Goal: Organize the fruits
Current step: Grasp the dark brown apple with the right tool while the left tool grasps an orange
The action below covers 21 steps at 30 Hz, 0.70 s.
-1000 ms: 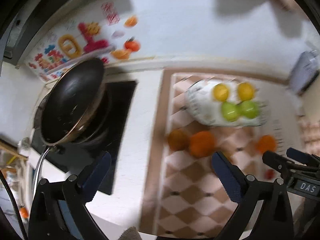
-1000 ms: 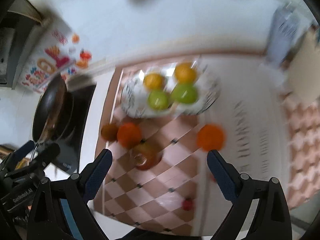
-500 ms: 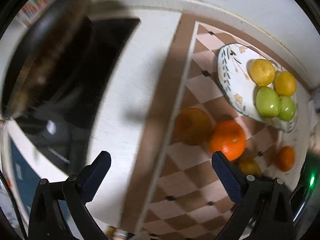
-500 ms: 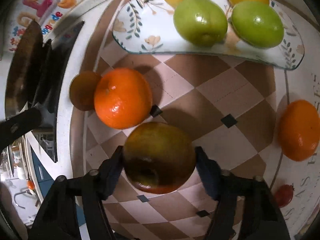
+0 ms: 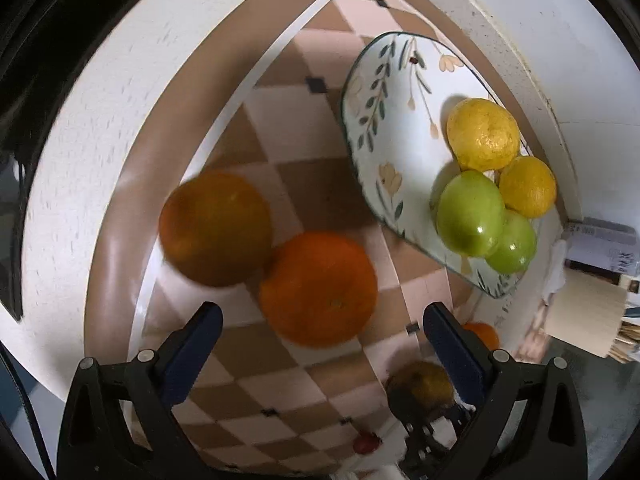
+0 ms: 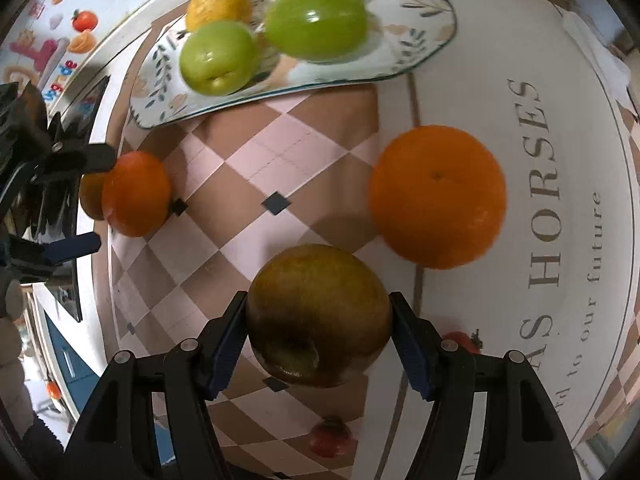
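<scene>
Right gripper (image 6: pixel 318 340) clamped on the brownish apple (image 6: pixel 318 316), pads at its widest sides so it can't roll out; the jaws had just been closing around it. Left gripper (image 5: pixel 318 330) jaws wide apart, nothing held, hanging over the orange (image 5: pixel 318 288), bracketing it for a grab, I'd guess. Darker fruit (image 5: pixel 216 228) touches that orange. Plate (image 5: pixel 384 120) holds two green apples and two yellow fruits at one end, free space at the other, so loose fruit on the checkered mat (image 6: pixel 280 152) probably goes there. Another orange (image 6: pixel 438 196) sits apart on the desk.
</scene>
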Each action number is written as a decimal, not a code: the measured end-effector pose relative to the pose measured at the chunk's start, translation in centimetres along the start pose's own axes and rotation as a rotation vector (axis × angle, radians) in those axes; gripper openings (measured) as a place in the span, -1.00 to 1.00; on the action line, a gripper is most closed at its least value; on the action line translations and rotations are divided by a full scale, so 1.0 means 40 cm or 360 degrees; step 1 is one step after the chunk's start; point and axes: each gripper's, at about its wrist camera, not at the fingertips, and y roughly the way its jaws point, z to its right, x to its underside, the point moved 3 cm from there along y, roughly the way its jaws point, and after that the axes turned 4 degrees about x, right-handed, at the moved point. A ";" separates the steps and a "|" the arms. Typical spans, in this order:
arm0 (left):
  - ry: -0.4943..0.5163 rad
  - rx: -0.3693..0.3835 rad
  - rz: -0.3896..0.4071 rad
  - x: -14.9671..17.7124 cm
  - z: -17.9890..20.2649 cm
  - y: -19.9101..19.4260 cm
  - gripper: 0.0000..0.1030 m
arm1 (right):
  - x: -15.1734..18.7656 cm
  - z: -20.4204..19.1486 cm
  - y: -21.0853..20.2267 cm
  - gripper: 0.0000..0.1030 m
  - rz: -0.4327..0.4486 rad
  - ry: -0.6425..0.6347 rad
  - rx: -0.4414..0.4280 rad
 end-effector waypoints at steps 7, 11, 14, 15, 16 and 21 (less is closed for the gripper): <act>0.0194 -0.0203 0.0020 -0.008 0.045 0.049 0.23 | -0.011 0.022 -0.015 0.37 -0.0007 0.0020 0.0001; 0.0258 -0.0219 0.0052 0.007 0.050 0.048 0.21 | -0.008 0.031 -0.017 0.37 -0.0019 0.0016 -0.0006; 0.0338 -0.0225 0.0044 0.055 0.046 0.037 0.21 | 0.003 0.037 -0.019 0.37 -0.0063 0.0010 -0.0049; 0.0384 -0.0244 0.0040 0.078 0.047 0.039 0.21 | 0.010 0.038 -0.021 0.37 -0.0075 0.0011 -0.0074; 0.0442 -0.0268 0.0037 0.107 0.042 0.037 0.21 | 0.017 0.033 -0.019 0.37 -0.0085 0.0013 -0.0089; 0.0479 -0.0294 0.0018 0.211 -0.007 0.048 0.21 | 0.037 0.033 -0.001 0.39 -0.0122 0.0004 -0.0126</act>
